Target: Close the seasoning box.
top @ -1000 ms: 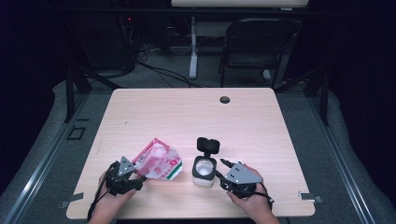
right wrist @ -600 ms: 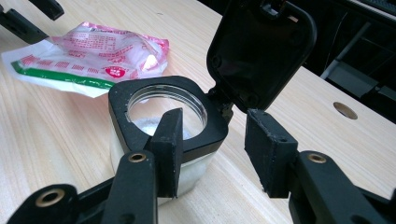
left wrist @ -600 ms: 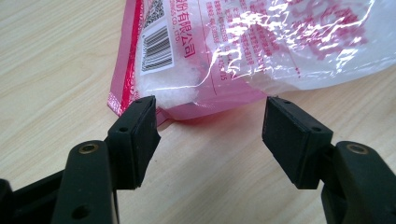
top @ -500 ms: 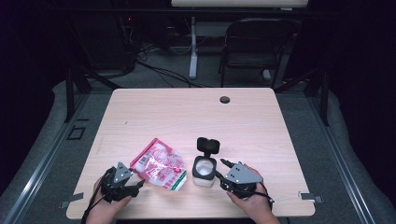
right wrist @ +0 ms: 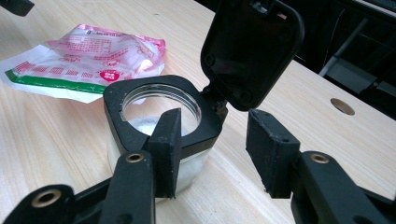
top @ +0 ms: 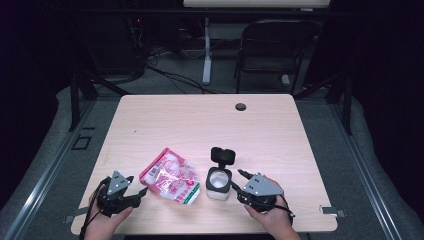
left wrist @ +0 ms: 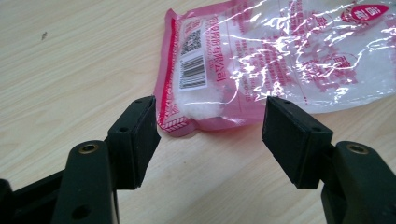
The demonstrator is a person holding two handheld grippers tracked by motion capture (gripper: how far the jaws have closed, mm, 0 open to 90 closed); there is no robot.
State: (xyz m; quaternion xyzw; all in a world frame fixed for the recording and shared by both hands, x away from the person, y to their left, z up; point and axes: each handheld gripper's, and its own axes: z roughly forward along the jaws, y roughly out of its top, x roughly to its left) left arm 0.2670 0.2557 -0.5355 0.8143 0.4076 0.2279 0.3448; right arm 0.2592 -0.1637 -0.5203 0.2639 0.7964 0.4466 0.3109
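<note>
Left gripper [left wrist: 210, 135], near-left on the surface [top: 300, 150]: jaws spread wide, nothing between them, tips just short of the corner of the pink-and-clear pouch [left wrist: 280, 60], which lies flat with white granules inside. Right gripper [right wrist: 217, 149], near-right: jaws have just been opening and stand apart, one pad against or just beside the jar [right wrist: 154, 135], not clamping it. Jar upright just right of the pouch, black collar, hinged black lid [right wrist: 250, 51] raised, contents apparently white granules.
</note>
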